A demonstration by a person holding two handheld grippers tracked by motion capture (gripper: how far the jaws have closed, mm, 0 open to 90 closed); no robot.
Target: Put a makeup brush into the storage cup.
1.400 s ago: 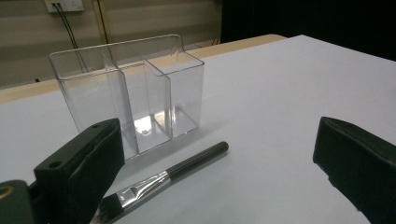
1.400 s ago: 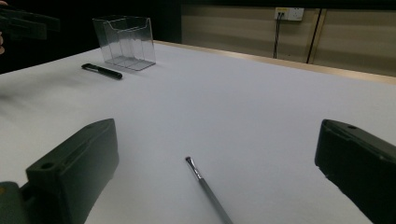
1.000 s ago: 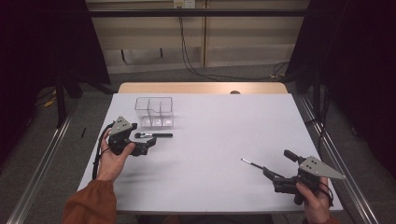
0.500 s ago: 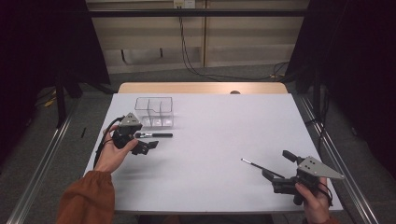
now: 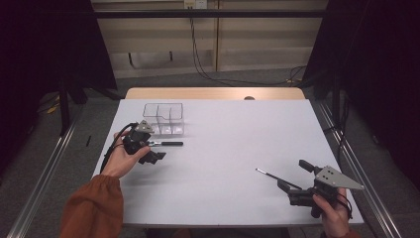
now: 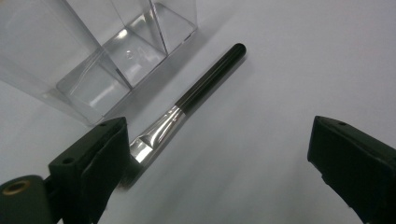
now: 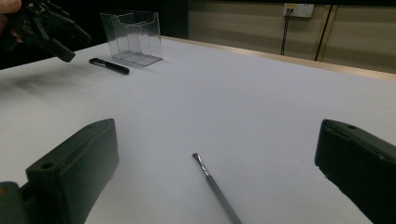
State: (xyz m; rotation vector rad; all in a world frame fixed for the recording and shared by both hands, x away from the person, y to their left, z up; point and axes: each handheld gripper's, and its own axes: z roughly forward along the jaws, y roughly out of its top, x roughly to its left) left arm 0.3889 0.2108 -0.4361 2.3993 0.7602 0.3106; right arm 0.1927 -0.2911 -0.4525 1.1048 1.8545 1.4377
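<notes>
The left gripper (image 5: 148,148) hangs low over the table with its jaws spread wide and nothing between them; in the left gripper view (image 6: 219,154) the thick black-handled brush (image 6: 196,98) lies flat on the white table (image 5: 237,134), its metal ferrule just beside the near jaw at about 8 o'clock and its black handle running away toward 1 o'clock. Just past the brush, at 11 o'clock, stands the clear plastic organiser (image 6: 107,56), its divided compartments empty and its wall near the handle but not touching it. In the high view the same brush (image 5: 166,144) sits at the gripper's 1 o'clock, with the organiser (image 5: 164,119) beyond it at 12. Well apart, at the table's 5 o'clock corner, the right gripper (image 5: 292,186) also stands wide open and empty, and the thin brush (image 7: 217,189) lies between its jaws, tip toward 11 o'clock. My judgement is that the left grasp is the risky one: the brush lies off-centre, hard by one jaw, so closing now could push it sideways or roll it instead of pinching it. The smooth round handle may also slip, and a nudge toward 11 o'clock could knock the light organiser. The thin brush, lying flat, may escape under the right jaws.
</notes>
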